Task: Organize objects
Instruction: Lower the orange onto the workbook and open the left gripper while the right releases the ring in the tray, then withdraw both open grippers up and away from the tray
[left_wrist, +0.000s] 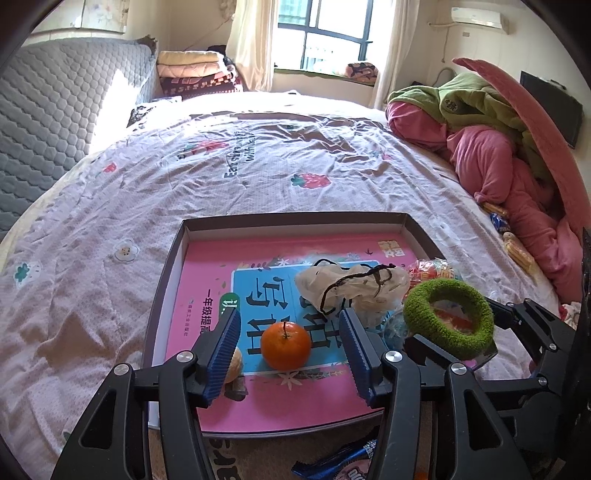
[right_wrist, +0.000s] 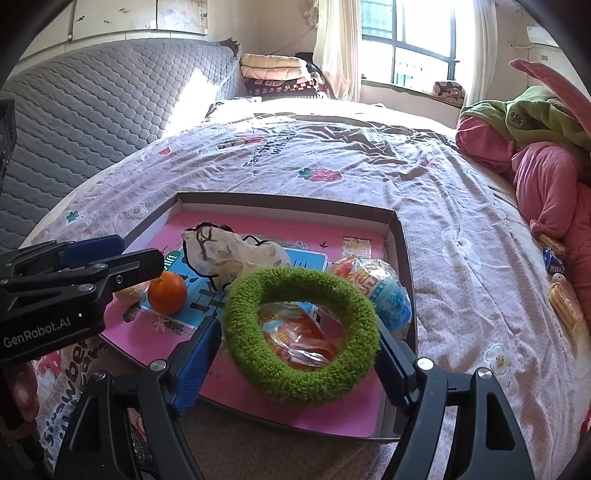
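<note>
The left gripper (left_wrist: 290, 347) has two black plastic arms with triangular cut-outs, joined by round silver screws. Each finger carries a blue ribbed pad (left_wrist: 221, 354) with a fine sawtooth edge. The right gripper (right_wrist: 299, 354) is built the same way: matte black linkages, silver pivot screws, blue ridged pads (right_wrist: 195, 365). White lettering on the left gripper's black side reads "GenRobot.AI".

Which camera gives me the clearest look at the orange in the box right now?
The left wrist view: the orange, stem up, sits unobstructed on the pink book between the open left hand-held gripper fingers. The right wrist view shows it smaller, off to the left, its upper edge partly behind the left hand-held gripper's arm.
</note>
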